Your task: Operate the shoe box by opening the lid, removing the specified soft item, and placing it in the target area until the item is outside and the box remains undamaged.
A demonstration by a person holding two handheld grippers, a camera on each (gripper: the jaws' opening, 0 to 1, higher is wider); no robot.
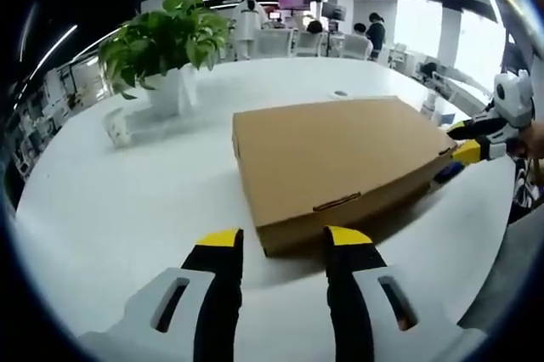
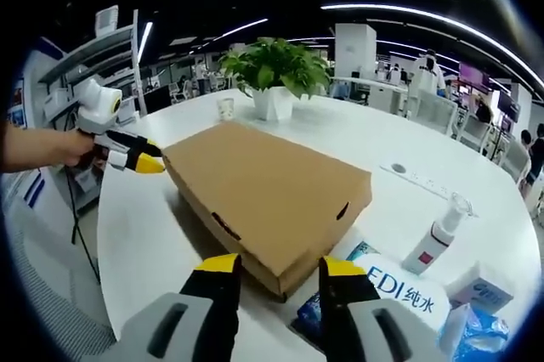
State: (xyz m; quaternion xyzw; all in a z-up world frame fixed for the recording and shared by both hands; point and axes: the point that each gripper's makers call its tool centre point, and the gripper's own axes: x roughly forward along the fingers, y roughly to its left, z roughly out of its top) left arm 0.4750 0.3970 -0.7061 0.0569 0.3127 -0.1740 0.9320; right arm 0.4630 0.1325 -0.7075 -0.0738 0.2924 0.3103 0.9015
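Observation:
A flat brown cardboard shoe box [image 1: 331, 162] lies on the white table [image 1: 110, 209] with its lid closed and a tab slot in its near side. My left gripper [image 1: 285, 239] is open just in front of the box's near corner, with nothing between its jaws. The right gripper [image 1: 470, 143] reaches in at the box's far right corner. In the right gripper view the box [image 2: 263, 196] runs away from me. My right gripper [image 2: 280, 267] is open, its jaws standing either side of the box's near corner. The left gripper [image 2: 140, 161], in a hand [image 2: 42, 148], is at the box's left corner.
A potted plant [image 1: 166, 43] in a white pot and a small cup [image 1: 116, 127] stand behind the box. A spray bottle [image 2: 438, 243], a blue packet [image 2: 387, 290] and a tissue pack [image 2: 480, 290] lie right of the right gripper. People and desks are far behind.

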